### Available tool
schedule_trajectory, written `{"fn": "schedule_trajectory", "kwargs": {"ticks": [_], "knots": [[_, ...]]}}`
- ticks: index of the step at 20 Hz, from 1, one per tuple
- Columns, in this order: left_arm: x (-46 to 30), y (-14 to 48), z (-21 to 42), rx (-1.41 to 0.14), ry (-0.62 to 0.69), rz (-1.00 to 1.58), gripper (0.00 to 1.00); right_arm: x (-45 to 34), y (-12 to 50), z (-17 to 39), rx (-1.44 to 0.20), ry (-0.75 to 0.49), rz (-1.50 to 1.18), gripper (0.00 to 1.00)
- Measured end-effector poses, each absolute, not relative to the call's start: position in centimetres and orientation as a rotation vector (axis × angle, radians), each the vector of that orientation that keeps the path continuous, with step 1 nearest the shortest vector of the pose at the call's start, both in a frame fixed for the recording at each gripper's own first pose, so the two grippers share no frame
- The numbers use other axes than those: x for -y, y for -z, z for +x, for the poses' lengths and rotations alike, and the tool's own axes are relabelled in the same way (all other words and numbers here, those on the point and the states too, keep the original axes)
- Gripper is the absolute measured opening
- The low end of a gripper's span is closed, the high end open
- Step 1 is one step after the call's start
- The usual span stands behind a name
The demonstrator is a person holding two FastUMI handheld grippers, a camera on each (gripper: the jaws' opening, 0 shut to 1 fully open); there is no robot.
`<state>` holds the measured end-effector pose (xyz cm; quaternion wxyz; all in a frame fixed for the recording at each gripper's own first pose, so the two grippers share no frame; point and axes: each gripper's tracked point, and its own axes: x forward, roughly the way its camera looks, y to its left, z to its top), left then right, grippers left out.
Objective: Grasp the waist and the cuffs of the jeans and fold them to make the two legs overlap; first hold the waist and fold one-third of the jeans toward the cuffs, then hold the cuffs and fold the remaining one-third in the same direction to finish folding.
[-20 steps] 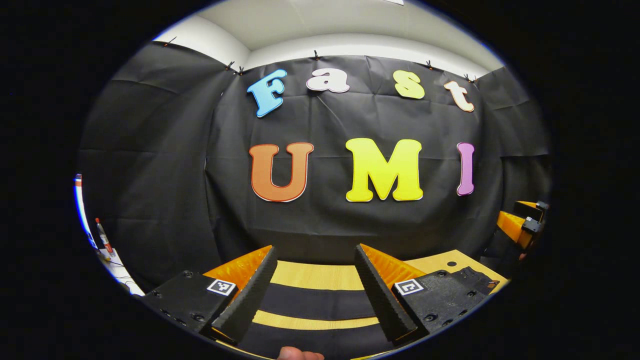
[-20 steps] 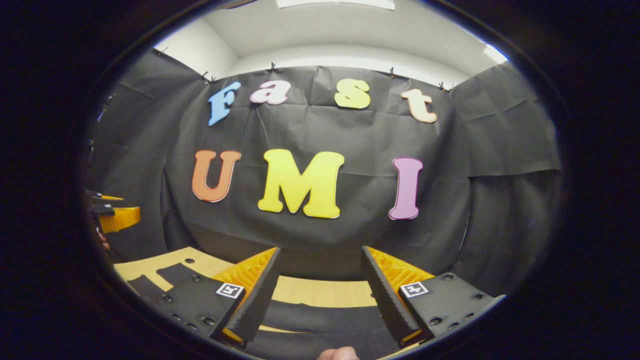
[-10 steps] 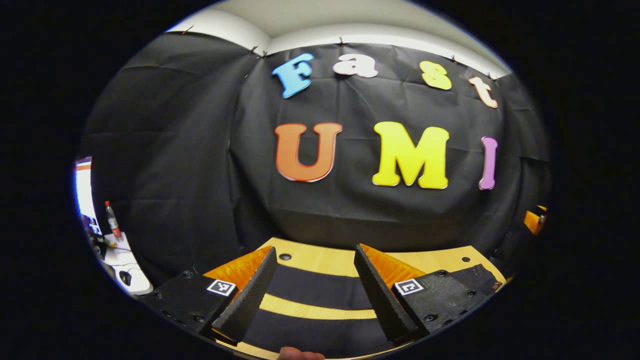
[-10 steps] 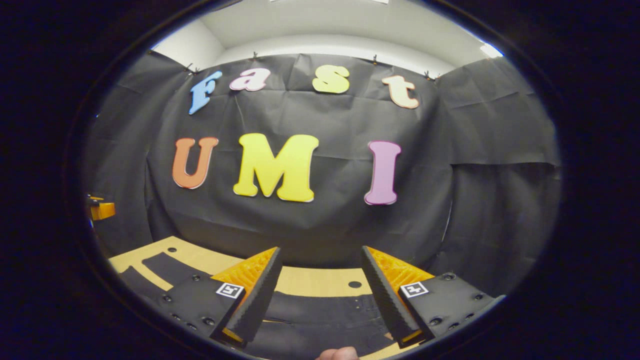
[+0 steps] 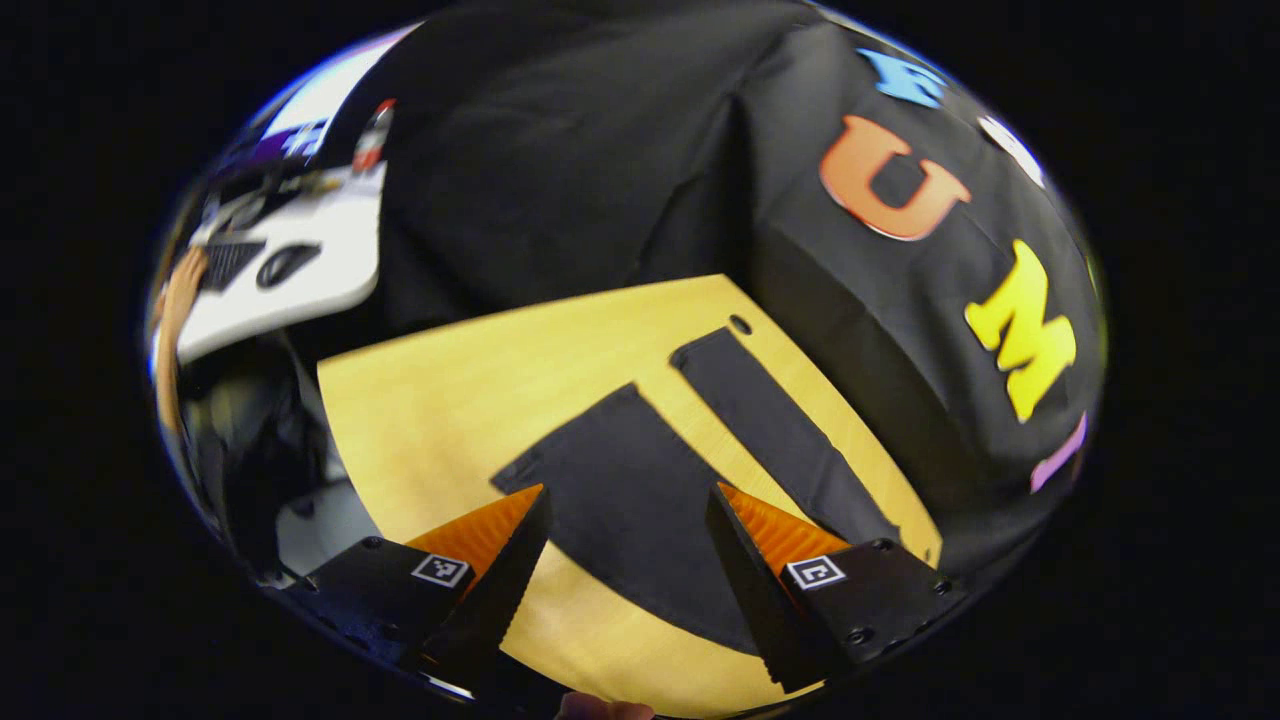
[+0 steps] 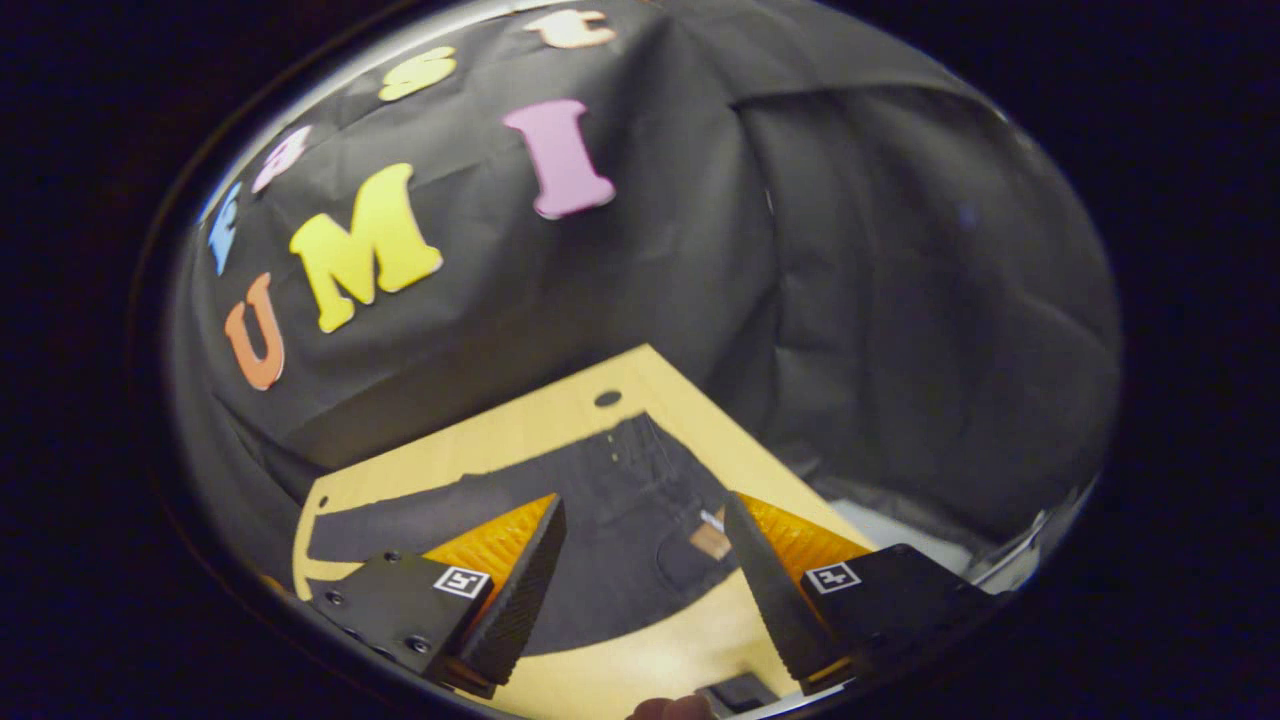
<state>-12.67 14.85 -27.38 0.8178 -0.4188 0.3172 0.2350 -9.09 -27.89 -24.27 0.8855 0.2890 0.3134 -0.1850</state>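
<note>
Left gripper view. Half a second earlier this camera faced the booth wall nearly level, with only a sliver of table below. Now it had tipped down and rolled, and the wooden table [image 5: 450,400] took up the middle of the view. The jeans [image 5: 640,500] lay flat on it, dark, two legs apart with a strip of bare wood between them. The nearer leg ended in a cuff [image 5: 560,440] just ahead of the left gripper [image 5: 625,560]; the far leg [image 5: 780,440] ran alongside it toward the table's back corner. The legs' long axis ran from lower right, behind the right-hand finger, up to the cuffs at upper left. Jaws stood wide apart, nothing between them, above the cloth and not touching it. A white desk [image 5: 290,260] with clutter sat beyond the table at upper left.

Right gripper view. The same tilt had happened here: wall a moment ago, table now. The right gripper [image 6: 645,590] hung over the waist [image 6: 660,500] end, where pockets and a small label patch showed. From there the legs stretched away to the left along the table, so the garment's long axis ran left to right in this view. Jaws spread open, empty.

Judgement: both hands had swung down from a neutral pose to their ends of the garment, left at the cuffs, right at the waist. No fold made yet; the first grasp looked imminent.
</note>
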Motion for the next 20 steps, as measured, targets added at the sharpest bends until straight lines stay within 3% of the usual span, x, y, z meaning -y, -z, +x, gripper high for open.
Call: {"fn": "schedule_trajectory", "kwargs": {"ticks": [1, 2, 3, 4, 5, 6, 7, 14, 16, 17, 18, 20], "knots": [[-14.7, 28.2, -13.1, -0.681, -0.539, -0.998, 0.99, 27.9, 25.9, -9.1, -0.687, 0.404, 0.688, 0.98], [-14.5, 28.8, -13.4, -0.675, -0.565, -1.083, 0.99, 27.8, 27.6, -9.3, -0.718, 0.419, 0.779, 0.93], [-14.3, 29.1, -13.5, -0.672, -0.586, -1.143, 0.99, 27.7, 29.2, -9.7, -0.739, 0.439, 0.863, 0.98], [-14.1, 29.2, -13.4, -0.666, -0.596, -1.189, 0.99, 27.2, 30.5, -9.9, -0.762, 0.443, 0.957, 0.93], [-14.0, 29.1, -13.2, -0.663, -0.609, -1.219, 0.99, 27.0, 31.9, -10.3, -0.775, 0.453, 1.041, 0.98], [-14.6, 29.6, -13.1, -0.653, -0.614, -1.25, 0.99, 26.9, 32.9, -10.5, -0.793, 0.465, 1.11, 0.93], [-14.6, 29.9, -12.5, -0.651, -0.621, -1.269, 0.99, 27.1, 33.7, -10.7, -0.801, 0.481, 1.158, 0.98], [-14.1, 32.0, -10.5, -0.702, -0.653, -1.303, 0.99, 30.1, 37.0, -9.8, -0.789, 0.619, 1.339, 0.98], [-14.3, 32.1, -9.7, -0.695, -0.652, -1.317, 0.96, 31.0, 37.2, -8.4, -0.768, 0.626, 1.351, 0.97], [-14.5, 32.1, -9.3, -0.688, -0.654, -1.336, 0.97, 31.2, 37.5, -7.8, -0.768, 0.626, 1.345, 0.92], [-14.7, 32.1, -8.8, -0.681, -0.658, -1.357, 0.97, 31.4, 37.7, -7.1, -0.771, 0.62, 1.34, 0.97], [-14.9, 32.0, -7.8, -0.67, -0.659, -1.386, 0.96, 31.8, 37.8, -5.6, -0.778, 0.604, 1.329, 0.95]]}}
